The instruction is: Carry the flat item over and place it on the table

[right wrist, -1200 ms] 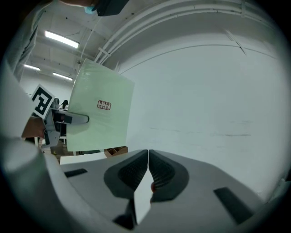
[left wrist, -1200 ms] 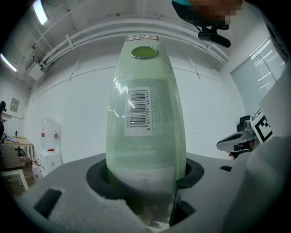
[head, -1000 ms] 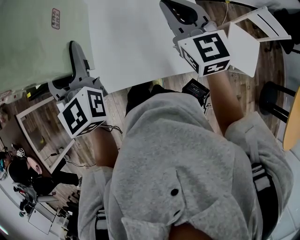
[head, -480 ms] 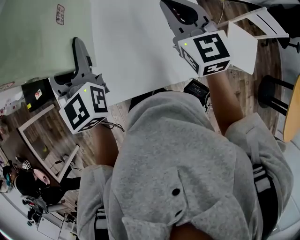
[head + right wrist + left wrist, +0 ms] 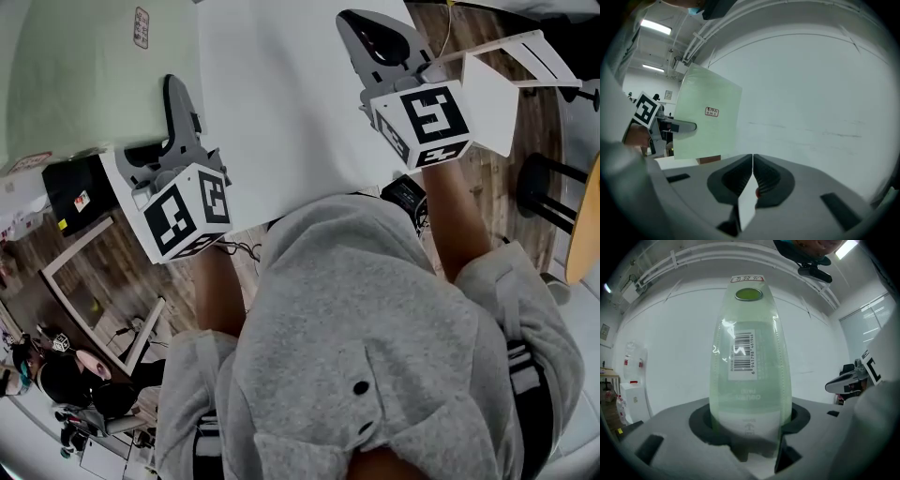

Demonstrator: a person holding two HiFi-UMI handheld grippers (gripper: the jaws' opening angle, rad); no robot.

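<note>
The flat thing here is a pale green board (image 5: 750,333), see-through enough that a barcode sticker shows in it. It sits in the left hand-held gripper (image 5: 750,419), whose jaws stand well apart, with the board filling the gap and both pads seemingly pressed against it. In the right gripper view the board stands on edge, taken near its close end and reaching away from the jaws. It is off the white bench (image 5: 300,103), at the bench's left side. The right hand-held gripper (image 5: 753,161) is closed. A white sliver shows behind its pads, and I cannot tell whether that is a thin thing or only what lies beneath. I judge the board light, fairly stiff and smooth-faced, so slippery. Held by one end, it will likely lever on the pads and may swing or creep. A hold nearer the middle of an edge, or a second hold from the right side, would steady it. The only container in sight is a black box (image 5: 75,187) on the floor at the left, and nothing of its inside shows.
</note>
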